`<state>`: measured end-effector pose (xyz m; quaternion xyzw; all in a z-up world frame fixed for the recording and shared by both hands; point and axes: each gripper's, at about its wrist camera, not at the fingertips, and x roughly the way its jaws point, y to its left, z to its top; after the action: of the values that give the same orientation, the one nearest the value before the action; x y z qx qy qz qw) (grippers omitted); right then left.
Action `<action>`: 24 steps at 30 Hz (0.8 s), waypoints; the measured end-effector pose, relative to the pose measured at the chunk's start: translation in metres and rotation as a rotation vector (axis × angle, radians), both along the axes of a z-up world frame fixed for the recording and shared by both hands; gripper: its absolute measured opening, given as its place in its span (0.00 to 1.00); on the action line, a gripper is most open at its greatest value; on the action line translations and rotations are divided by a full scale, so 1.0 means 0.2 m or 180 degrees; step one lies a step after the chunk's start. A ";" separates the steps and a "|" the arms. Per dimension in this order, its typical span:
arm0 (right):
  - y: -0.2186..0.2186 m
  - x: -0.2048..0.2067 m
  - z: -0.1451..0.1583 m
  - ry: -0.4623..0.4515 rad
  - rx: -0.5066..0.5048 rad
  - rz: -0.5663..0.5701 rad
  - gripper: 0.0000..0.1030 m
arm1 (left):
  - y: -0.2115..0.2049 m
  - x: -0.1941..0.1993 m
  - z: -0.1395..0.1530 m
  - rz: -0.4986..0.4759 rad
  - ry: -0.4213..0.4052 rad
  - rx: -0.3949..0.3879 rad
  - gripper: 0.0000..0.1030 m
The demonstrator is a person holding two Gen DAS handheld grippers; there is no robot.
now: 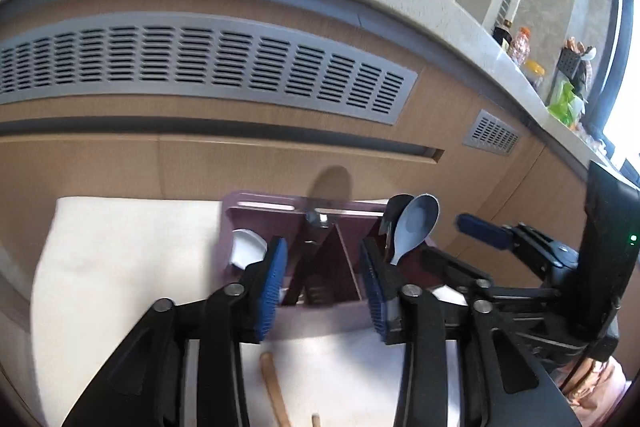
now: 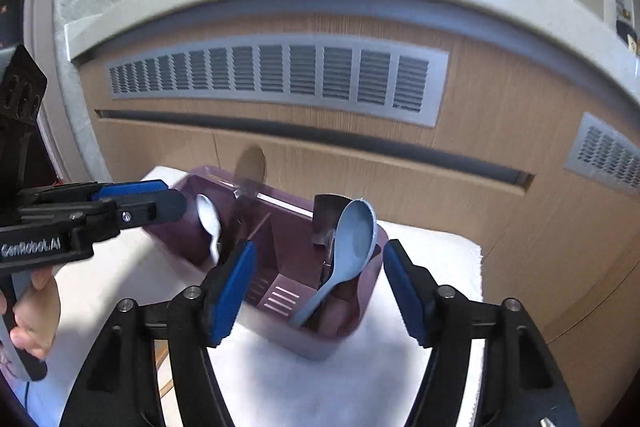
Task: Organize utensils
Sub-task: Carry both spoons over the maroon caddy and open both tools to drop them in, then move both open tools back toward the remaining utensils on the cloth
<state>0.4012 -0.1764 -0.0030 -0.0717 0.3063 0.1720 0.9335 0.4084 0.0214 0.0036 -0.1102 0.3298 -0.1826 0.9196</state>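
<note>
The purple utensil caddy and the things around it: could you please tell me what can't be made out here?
- Purple utensil caddy: the middle compartment's contents are blurred in both views and partly hidden by the left gripper in the left wrist view.
- Wooden sticks: cut off by the bottom edge, left wrist view.
- Dark utensil behind the blue spoon: mostly covered.

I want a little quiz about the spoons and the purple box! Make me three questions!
1. True or false: the blue spoon stands inside the purple box.
2. Which spoon leans in the compartment nearest the left claw? A) white spoon B) blue spoon C) no spoon
3. Fill in: the right claw is holding ____.

Key: 1 true. 2 A. 3 nothing; its blue pads are spread apart with the purple box between them, and so is the left claw's pair in its own view.
</note>
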 end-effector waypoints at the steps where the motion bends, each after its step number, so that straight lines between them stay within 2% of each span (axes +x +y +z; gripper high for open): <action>1: -0.02 -0.04 0.02 -0.0028 0.0014 -0.0012 0.72 | 0.01 -0.04 0.02 0.0044 -0.0002 0.0048 0.45; 4: -0.08 -0.18 0.08 -0.0151 -0.0009 -0.0119 0.89 | 0.04 -0.19 0.02 0.0183 0.0027 0.0261 0.48; 6: -0.10 -0.26 0.08 -0.0169 -0.0118 -0.0153 0.92 | 0.05 -0.27 0.00 0.0213 0.0095 0.0340 0.55; 8: -0.12 -0.36 0.05 -0.0135 -0.0282 -0.0205 0.99 | 0.05 -0.37 -0.06 0.0237 0.0221 0.0423 0.56; 11: -0.17 -0.49 -0.02 -0.0046 -0.0406 -0.0178 1.00 | 0.03 -0.50 -0.17 0.0173 0.0394 0.0481 0.56; 14: -0.23 -0.60 -0.13 0.0255 -0.0388 -0.0146 1.00 | -0.02 -0.60 -0.27 0.0076 0.0579 0.0505 0.56; 18: -0.29 -0.74 -0.25 0.0433 -0.0530 -0.0272 1.00 | -0.15 -0.76 -0.38 -0.0279 0.0686 0.0585 0.56; 21: -0.33 -0.84 -0.32 0.0427 -0.0719 -0.0412 1.00 | -0.25 -0.89 -0.42 -0.0624 0.0643 0.0724 0.56; 24: -0.39 -0.93 -0.34 0.0468 -0.0691 -0.0501 1.00 | -0.35 -1.01 -0.44 -0.1011 0.0572 0.0876 0.56</action>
<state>0.2160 -0.2536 -0.0706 -0.1351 0.3953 0.0689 0.9059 0.2058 -0.0480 -0.0849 0.0538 0.4455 -0.2678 0.8526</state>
